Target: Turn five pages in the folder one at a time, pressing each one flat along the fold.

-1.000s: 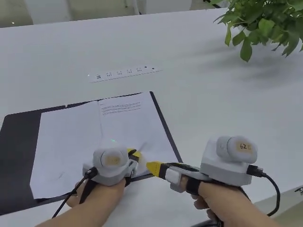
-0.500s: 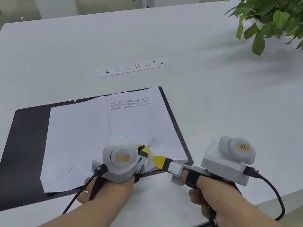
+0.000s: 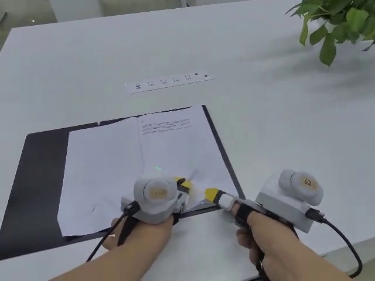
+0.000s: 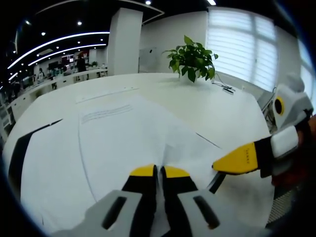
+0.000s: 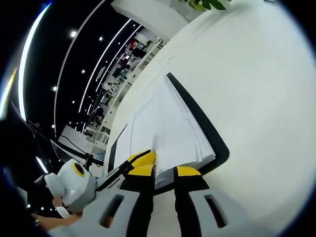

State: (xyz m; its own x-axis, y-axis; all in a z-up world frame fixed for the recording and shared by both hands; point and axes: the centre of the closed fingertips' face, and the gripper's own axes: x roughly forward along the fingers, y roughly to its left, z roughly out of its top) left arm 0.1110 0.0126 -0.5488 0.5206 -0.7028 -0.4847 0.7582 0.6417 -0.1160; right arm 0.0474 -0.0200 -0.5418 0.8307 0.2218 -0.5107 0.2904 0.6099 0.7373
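A white tabletop carries everything. The black folder lies open and flat on it, close to the near edge, its left cover bare and its middle and right covered by white pages. The right-hand page has a few lines of print at its top. A leafy plant stands well beyond the folder's far right corner. A socket strip is set flush in the tabletop just past the folder's far edge. Both tongs are at the folder's near right corner, yellow tips almost meeting. The left tongs rest over the lower part of the right-hand page with jaws drawn together to a thin slit. The paper creases toward their tips, though I cannot tell whether a sheet is caught between them. The right tongs come in from the folder's right side, jaws a narrow gap apart, straddling the near edge of the stacked pages just beside the left tips. Whether they pinch a sheet cannot be told.
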